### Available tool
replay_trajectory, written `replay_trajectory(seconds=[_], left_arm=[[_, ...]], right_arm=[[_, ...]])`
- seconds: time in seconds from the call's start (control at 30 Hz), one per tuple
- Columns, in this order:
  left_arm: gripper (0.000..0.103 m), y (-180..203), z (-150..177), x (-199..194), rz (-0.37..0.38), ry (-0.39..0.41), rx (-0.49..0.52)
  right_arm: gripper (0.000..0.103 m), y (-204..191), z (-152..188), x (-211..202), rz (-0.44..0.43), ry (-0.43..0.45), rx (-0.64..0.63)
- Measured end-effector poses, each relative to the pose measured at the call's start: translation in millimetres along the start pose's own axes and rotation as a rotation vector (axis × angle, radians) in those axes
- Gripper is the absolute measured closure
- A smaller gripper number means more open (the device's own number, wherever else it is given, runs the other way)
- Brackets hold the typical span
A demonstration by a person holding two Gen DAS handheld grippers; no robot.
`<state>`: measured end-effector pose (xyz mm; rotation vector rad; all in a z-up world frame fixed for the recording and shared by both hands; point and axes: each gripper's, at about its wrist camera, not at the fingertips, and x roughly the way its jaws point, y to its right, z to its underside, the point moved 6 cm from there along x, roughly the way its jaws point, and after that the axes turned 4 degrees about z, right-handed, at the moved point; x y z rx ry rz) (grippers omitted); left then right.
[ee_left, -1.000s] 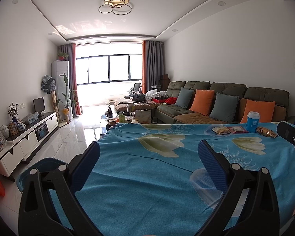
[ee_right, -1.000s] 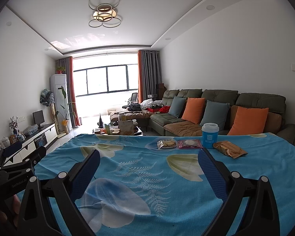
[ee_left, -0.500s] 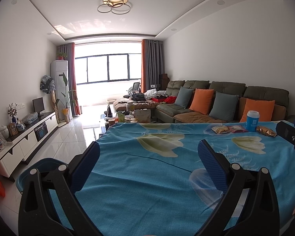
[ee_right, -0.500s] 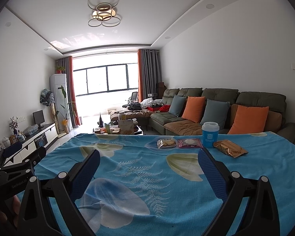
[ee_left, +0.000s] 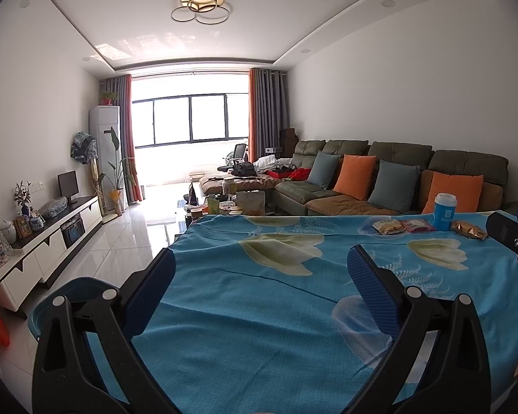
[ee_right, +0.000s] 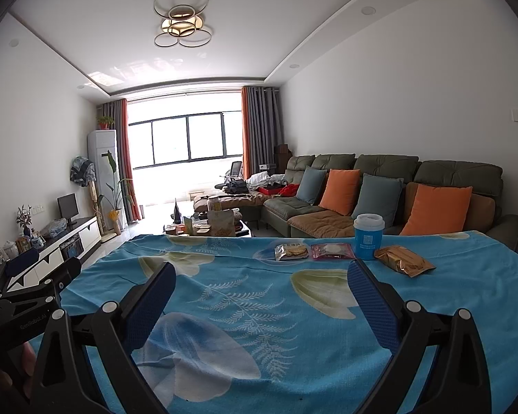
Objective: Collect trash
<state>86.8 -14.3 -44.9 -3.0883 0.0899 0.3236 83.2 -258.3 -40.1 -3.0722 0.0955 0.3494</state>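
Note:
A blue paper cup with a white lid (ee_right: 368,236) stands at the far side of the table with the blue flowered cloth (ee_right: 259,296). Beside it lie a clear snack packet (ee_right: 291,252), a pink packet (ee_right: 332,251) and a gold wrapper (ee_right: 404,261). The same cup (ee_left: 444,211) and wrappers (ee_left: 389,226) show far right in the left wrist view. My right gripper (ee_right: 260,277) is open and empty, well short of them. My left gripper (ee_left: 260,265) is open and empty over the table's left part.
A blue bin (ee_left: 72,298) stands on the floor by the table's left edge. A sofa with orange and grey cushions (ee_right: 380,186) lies behind the table. A cluttered coffee table (ee_right: 210,227) and a white TV cabinet (ee_left: 48,238) stand further off.
Both views have drifted slightly. Both grippers stay open and nothing on the table has moved.

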Motion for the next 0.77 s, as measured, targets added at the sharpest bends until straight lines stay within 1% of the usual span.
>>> replay_trajectory(seconds=[0.4,0.47,0.53,0.57,0.67,0.73,0.77], left_arm=[[0.005,7.9,0.2,4.5,0.003,-0.004,0.031],[0.005,9.2,-0.1,7.9,0.002,-0.024,0.038],[0.005,11.9,1.9,17.0,0.041,-0.074,0.037],[0.005,12.7,3.9,24.7,0.054,-0.118,0.039],[0.005,14.6,13.8,58.4,0.073,-0.282,0.061],[0.005,11.2,20.5,83.9,0.069,-0.389,0.055],[0.005,10.1,23.8,96.6,0.073,-0.434,0.058]], right_arm=[[0.007,5.6,2.5,2.4,-0.006,-0.016,0.013],[0.007,10.0,2.0,4.6,-0.006,-0.02,0.01],[0.007,16.3,2.1,7.3,0.01,-0.032,-0.002],[0.007,21.3,2.4,9.3,0.02,-0.045,-0.001],[0.007,45.1,3.7,20.3,0.067,-0.109,0.012],[0.007,66.3,5.2,31.0,0.111,-0.166,0.011],[0.007,66.3,5.2,31.0,0.111,-0.166,0.011]])
